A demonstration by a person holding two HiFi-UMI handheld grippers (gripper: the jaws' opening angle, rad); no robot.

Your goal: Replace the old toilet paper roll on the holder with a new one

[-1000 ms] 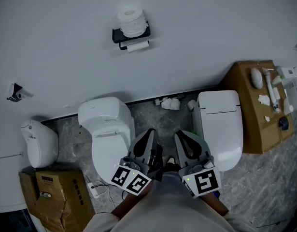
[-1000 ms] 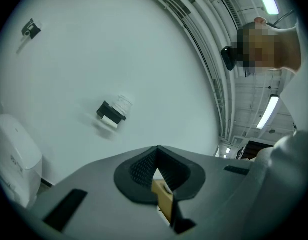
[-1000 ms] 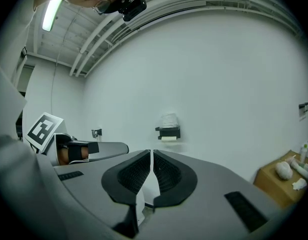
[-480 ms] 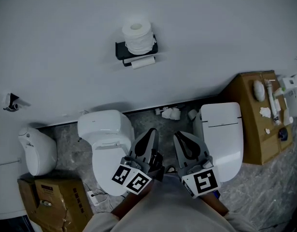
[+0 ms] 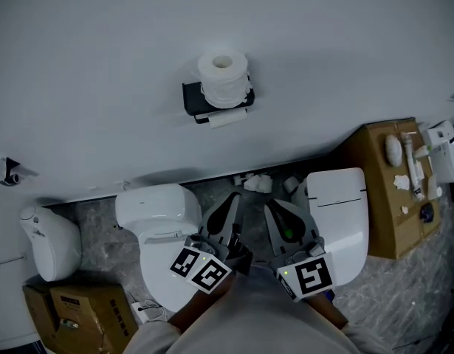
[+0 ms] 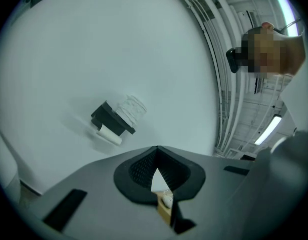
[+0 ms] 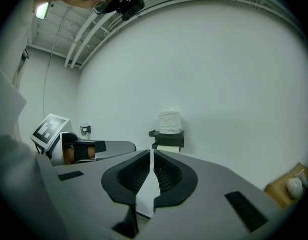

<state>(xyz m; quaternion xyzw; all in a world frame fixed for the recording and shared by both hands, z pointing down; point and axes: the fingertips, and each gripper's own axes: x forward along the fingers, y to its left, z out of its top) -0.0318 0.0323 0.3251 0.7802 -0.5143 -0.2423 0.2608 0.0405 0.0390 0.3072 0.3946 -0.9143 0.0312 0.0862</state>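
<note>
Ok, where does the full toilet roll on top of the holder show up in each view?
Head view: full roll upper centre, against the wall.
Left gripper view: full roll left of centre, tilted.
Right gripper view: full roll near centre.
Shared landmark: the black holder beneath it.

Right hand-held gripper [image 7: 151,154] closed, empty; full roll [image 7: 169,121] atop holder [image 7: 167,136]

Head view: a white toilet [image 5: 156,223] stands against the white wall [image 5: 101,65]. A second toilet [image 5: 337,212] stands to its right. Crumpled white paper [image 5: 258,184] lies at the wall's foot between them, on the grey stone floor [image 5: 97,231].

Far left: a rounded white fixture [image 5: 49,242], with a cardboard box [image 5: 75,312] just below it in the picture.

Far right: a brown carton [image 5: 378,190] with small white parts lying on top.
</note>
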